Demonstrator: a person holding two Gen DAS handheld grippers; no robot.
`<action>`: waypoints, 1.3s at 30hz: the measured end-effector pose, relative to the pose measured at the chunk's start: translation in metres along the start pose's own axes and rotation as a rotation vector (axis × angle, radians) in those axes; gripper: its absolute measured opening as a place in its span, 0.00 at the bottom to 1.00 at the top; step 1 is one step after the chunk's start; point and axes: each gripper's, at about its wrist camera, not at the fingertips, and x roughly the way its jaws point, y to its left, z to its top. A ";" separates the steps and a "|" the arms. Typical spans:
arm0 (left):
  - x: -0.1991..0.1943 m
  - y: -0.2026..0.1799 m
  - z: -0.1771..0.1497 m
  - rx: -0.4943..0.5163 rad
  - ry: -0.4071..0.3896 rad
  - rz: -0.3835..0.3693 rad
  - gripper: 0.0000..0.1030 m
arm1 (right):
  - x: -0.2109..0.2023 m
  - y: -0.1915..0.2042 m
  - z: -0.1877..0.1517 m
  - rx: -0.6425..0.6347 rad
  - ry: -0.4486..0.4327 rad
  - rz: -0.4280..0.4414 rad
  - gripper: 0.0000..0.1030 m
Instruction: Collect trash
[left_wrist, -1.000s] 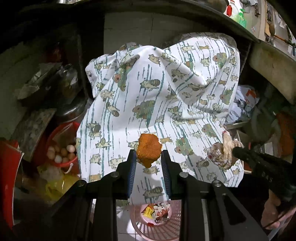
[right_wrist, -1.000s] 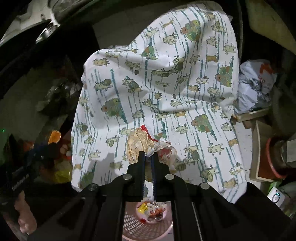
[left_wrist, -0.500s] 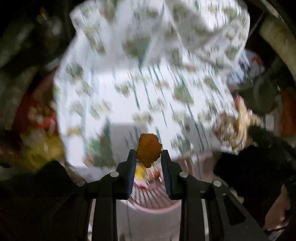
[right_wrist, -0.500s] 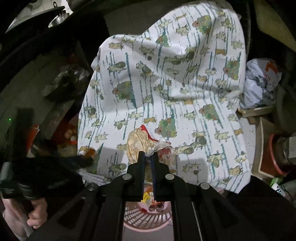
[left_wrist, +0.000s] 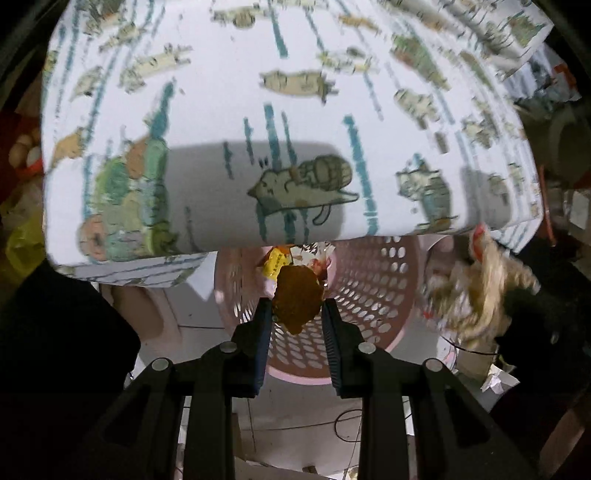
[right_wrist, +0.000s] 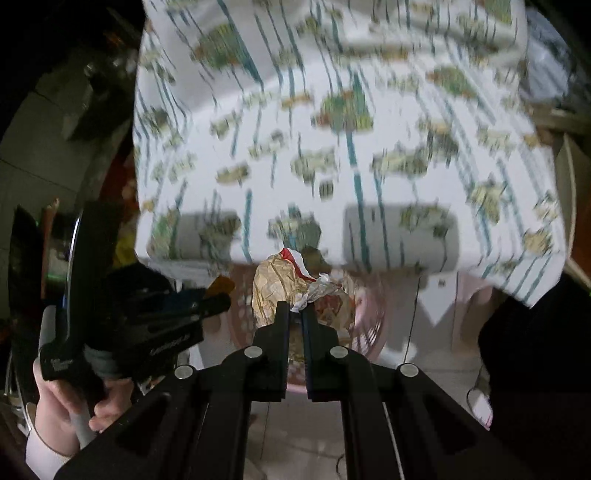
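Note:
My left gripper (left_wrist: 297, 308) is shut on a brown-orange crumbly scrap (left_wrist: 297, 301) and hangs straight over a pink perforated basket (left_wrist: 373, 295) that holds a yellow wrapper (left_wrist: 275, 263). My right gripper (right_wrist: 294, 308) is shut on a crumpled paper wrapper (right_wrist: 273, 288), tan with red and white bits, above the same pink basket (right_wrist: 369, 332). In the left wrist view the crumpled wrapper (left_wrist: 476, 291) and the dark right tool appear at the right. In the right wrist view the left gripper (right_wrist: 216, 299) shows at the left, held by a hand (right_wrist: 70, 398).
A table under a white cloth printed with cartoon animals (left_wrist: 288, 122) overhangs the basket's far side; the cloth (right_wrist: 332, 129) is blurred in the right wrist view. Eggs in a red bowl (left_wrist: 26, 155) sit at the far left. Pale floor tiles (left_wrist: 295, 424) and a thin cable lie below.
Both grippers have dropped and tilted downward, so the cloth's edge now fills the upper view and the pink basket lies close beneath. Each still holds its piece of trash.

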 end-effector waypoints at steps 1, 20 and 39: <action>0.005 -0.002 0.001 0.007 0.004 0.008 0.25 | 0.009 -0.003 -0.001 0.011 0.030 0.001 0.07; -0.050 0.004 -0.008 -0.011 -0.150 0.052 0.67 | 0.123 -0.013 0.004 0.014 0.067 -0.132 0.08; -0.196 0.007 -0.042 0.042 -0.671 0.137 0.80 | -0.043 0.030 -0.009 -0.064 -0.297 -0.181 0.75</action>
